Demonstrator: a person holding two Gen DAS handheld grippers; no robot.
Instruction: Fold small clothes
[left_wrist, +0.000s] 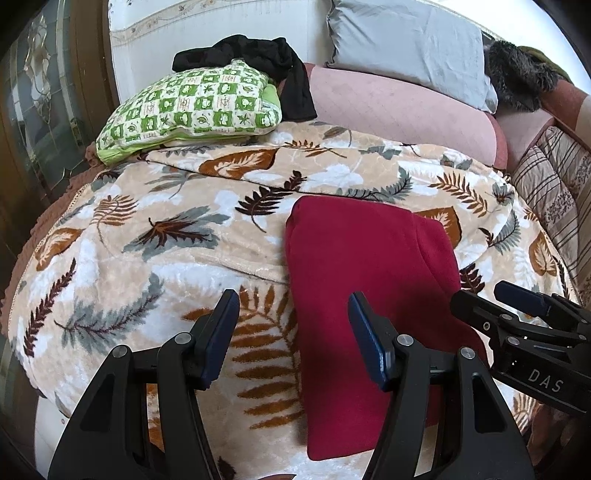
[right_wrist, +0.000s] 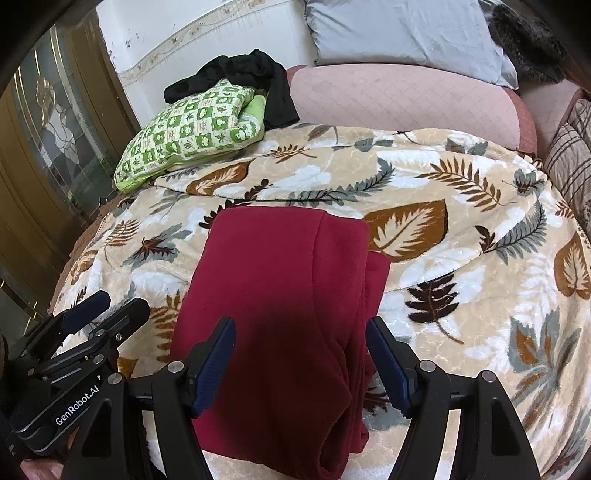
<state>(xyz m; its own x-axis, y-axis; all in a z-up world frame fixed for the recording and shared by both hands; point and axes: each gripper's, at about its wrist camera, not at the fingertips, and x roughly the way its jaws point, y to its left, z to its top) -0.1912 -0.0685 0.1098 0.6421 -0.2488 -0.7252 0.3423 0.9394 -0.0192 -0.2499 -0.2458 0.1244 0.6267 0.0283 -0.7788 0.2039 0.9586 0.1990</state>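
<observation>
Our left gripper (left_wrist: 293, 336) hangs with its jaws apart and empty over the near left edge of the dark red, soft fleece garment (left_wrist: 369, 295), which lies half-folded on the leaf-patterned plush blanket (left_wrist: 147, 229), its long axis running away from us. Our right gripper (right_wrist: 301, 360), also spread and holding nothing, sits squarely above the garment's near end, so it seems the nearer. Only the right wrist view shows the bunched layers along the right edge, possibly a sleeve.
</observation>
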